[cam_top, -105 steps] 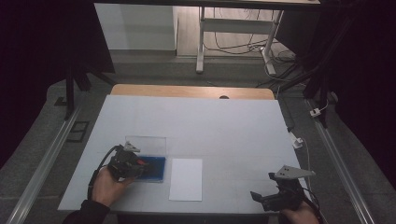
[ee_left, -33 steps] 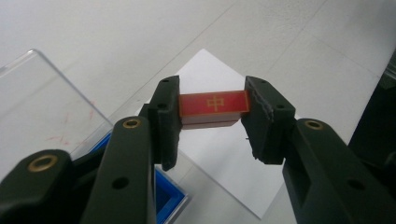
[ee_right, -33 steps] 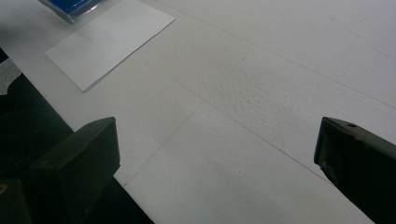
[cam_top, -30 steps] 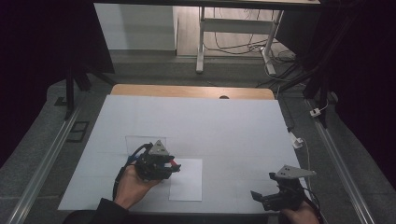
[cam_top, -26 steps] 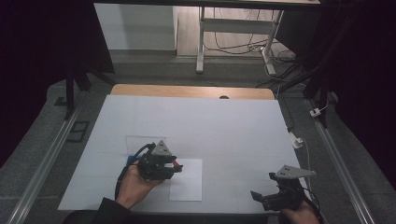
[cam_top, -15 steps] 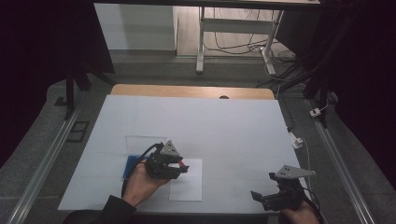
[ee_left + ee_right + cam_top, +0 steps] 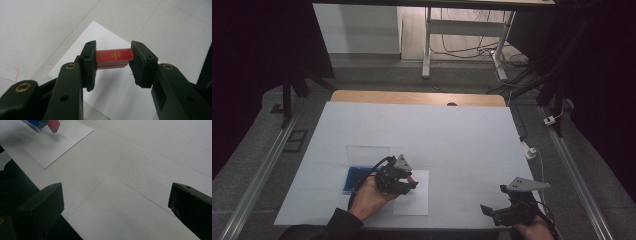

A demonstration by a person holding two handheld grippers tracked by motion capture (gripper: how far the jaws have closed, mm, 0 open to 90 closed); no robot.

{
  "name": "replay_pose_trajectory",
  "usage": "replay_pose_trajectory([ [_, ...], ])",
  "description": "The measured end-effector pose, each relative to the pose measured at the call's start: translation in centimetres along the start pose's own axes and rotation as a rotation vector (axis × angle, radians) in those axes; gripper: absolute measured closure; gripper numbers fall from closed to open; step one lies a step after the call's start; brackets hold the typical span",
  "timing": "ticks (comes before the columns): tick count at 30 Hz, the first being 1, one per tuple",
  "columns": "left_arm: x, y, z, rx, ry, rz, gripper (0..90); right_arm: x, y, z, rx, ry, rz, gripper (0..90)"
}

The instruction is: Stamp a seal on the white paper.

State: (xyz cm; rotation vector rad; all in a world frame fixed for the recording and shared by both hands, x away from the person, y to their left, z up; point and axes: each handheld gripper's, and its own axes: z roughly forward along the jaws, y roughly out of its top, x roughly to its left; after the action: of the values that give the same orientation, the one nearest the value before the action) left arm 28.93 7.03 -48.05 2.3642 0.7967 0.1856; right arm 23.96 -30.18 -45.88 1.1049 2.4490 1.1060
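Between the left gripper (image 7: 113, 65) jaws, a red block (image 7: 114, 57) with a gold mark is being clamped above one white sheet (image 7: 105, 82); that mark is showing in the left gripper view. From above, one blue tray (image 7: 357, 179) is lying beside the sheet. Near the table edge, the right gripper (image 7: 499, 212) is hovering, jaws wide, holding nothing.

A white-topped table (image 7: 422, 130) with a wooden far edge (image 7: 417, 98) stands on grey carpet (image 7: 257, 150). Beyond it, a white desk frame (image 7: 462, 30) and loose cables (image 7: 472, 47) sit on a lit floor, with dark surroundings on both sides.
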Motion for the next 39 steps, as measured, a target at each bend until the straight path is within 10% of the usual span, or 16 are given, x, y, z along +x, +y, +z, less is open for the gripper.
replay_pose_trajectory([
  [39, -1.0, -0.5, 1.9, 0.053, 0.057, 0.000, 58.8, 0.1, 0.0, 0.0, 0.005, -0.002, -0.005, 0.4],
])
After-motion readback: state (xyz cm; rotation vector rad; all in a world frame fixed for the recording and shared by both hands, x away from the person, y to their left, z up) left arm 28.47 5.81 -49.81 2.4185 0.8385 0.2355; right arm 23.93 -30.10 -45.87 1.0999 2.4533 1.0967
